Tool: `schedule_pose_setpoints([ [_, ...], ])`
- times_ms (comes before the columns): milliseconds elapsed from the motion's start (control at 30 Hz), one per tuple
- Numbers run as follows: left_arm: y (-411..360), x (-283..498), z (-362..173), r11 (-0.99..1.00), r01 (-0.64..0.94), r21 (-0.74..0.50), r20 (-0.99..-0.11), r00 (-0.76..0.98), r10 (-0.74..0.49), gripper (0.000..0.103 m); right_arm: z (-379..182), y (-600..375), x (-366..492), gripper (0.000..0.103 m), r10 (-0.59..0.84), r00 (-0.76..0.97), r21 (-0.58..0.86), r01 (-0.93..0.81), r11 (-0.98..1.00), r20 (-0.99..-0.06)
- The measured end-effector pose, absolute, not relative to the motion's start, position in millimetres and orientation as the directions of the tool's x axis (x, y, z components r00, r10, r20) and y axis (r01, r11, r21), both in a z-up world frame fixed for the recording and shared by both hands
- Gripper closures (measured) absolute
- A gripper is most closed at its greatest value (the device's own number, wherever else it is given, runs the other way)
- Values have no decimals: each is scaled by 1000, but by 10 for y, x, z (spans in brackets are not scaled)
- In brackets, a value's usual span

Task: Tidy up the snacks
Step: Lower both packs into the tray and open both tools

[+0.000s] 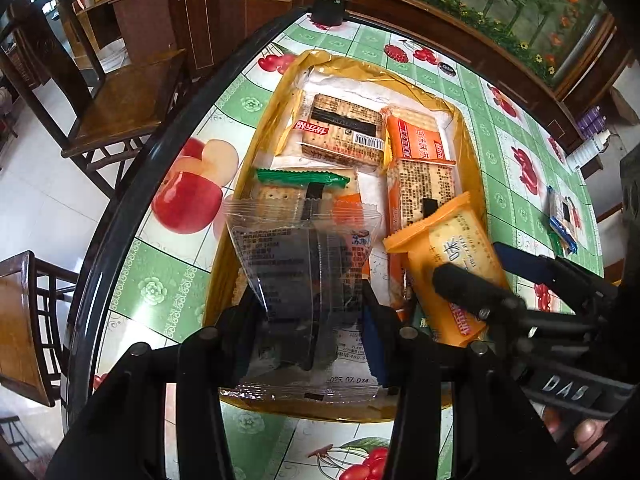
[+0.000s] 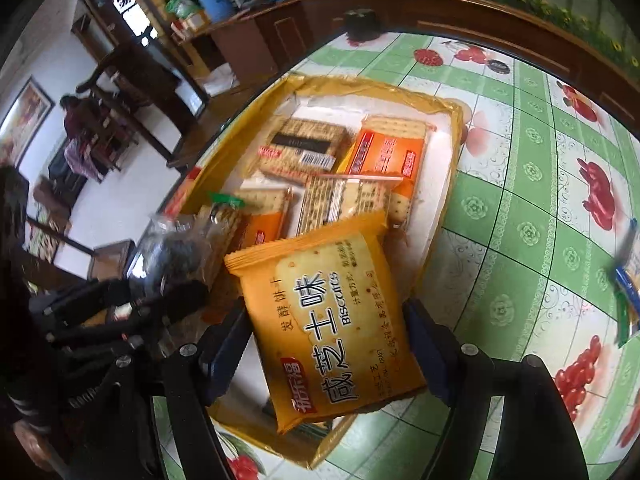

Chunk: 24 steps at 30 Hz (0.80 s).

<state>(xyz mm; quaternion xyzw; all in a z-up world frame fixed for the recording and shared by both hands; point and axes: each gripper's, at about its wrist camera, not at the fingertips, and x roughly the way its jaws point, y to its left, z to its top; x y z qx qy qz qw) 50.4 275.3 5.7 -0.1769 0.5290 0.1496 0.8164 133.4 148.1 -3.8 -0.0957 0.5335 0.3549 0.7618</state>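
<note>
Both claws are loaded over the yellow tray [image 1: 466,148] on the tabletop [image 1: 516,152]. Left claw [image 1: 312,320] pinches a clear-wrapped dark snack pack [image 1: 304,280] over the tray's near-left part; right claw [image 2: 324,344] pinches the orange biscuit pack [image 2: 332,320] by its sides, over the near-right part. The tray already holds several cracker packs [image 1: 344,136], lying flat and side by side. Best approach, I'd say: lower each pack flat into a free gap, release one at a time so the claws don't collide, and avoid dropping onto the tray's rim. The wrappers are glossy, crinkly film with crimped ends, so slippery; the crackers inside are flat, square and brittle, so squeeze lightly. The tray liner looks like thin foil or film, hard to tell. Another small pack [image 1: 562,220] waits far right on the tabletop.
</note>
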Motion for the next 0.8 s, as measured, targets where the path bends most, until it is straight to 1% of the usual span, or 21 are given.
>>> schedule_pose_setpoints([
  [67,2749,504,53,890,-440,-125,-918,391,65,59,-24,1467,1365,26,449,180,247,-631,735,-875],
  [367,2652,512,93,900,-429,-71,-917,382,110,59,56,1444,1350,26,432,223,206,-635,744,-874],
  [500,2592,494,190,903,-424,-75,-902,415,120,59,160,1386,1327,26,431,265,179,-636,750,-863],
  [567,2553,478,270,902,-426,-61,-888,436,146,59,212,1358,1313,26,427,281,164,-639,751,-859],
  [800,2393,430,454,906,-423,-22,-851,483,205,59,357,1173,1224,26,444,298,169,-639,750,-845],
])
